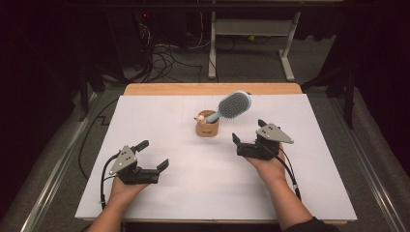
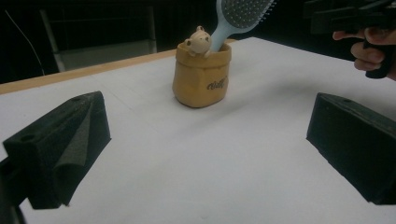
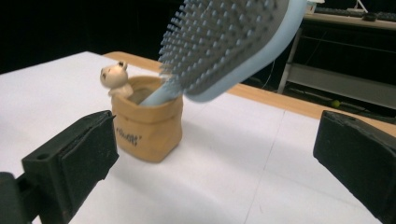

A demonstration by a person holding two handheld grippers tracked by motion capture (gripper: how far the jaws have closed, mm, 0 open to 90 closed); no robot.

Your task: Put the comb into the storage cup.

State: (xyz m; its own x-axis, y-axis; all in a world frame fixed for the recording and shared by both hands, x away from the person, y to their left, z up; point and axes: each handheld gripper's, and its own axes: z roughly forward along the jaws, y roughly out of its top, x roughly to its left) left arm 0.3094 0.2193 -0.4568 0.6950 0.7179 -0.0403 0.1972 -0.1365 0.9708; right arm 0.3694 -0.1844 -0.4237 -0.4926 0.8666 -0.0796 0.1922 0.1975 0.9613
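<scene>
Right now we hold both tools over the white tabletop [image 1: 159,111] with nothing gripped. Our left tool [image 1: 154,155] sits at lower left of the high view, jaws spread wide, pointing up and right toward the pot [image 1: 207,124]. Our right tool [image 1: 247,137] sits right of centre, just below and right of the pot, jaws also wide apart.

The pot, a small tan sack-shaped holder, stands upright near the middle of the frame, a little above centre. A brush [image 1: 234,105] stands in it handle-down, its light blue head leaning out toward upper right, so the bristled face tilts over the rim rather than standing straight. In the right gripper view the brush head [image 3: 229,42] looms at top centre, bristles facing down and toward us, with the pot [image 3: 147,130] below it between the jaws' lines. A small figure [image 2: 198,41] perches on the pot rim at its left in the left gripper view.

We judge that the lean puts the head within easy reach of our right tool, while the left is placed to steady the pot, which looks light and could tip.
</scene>
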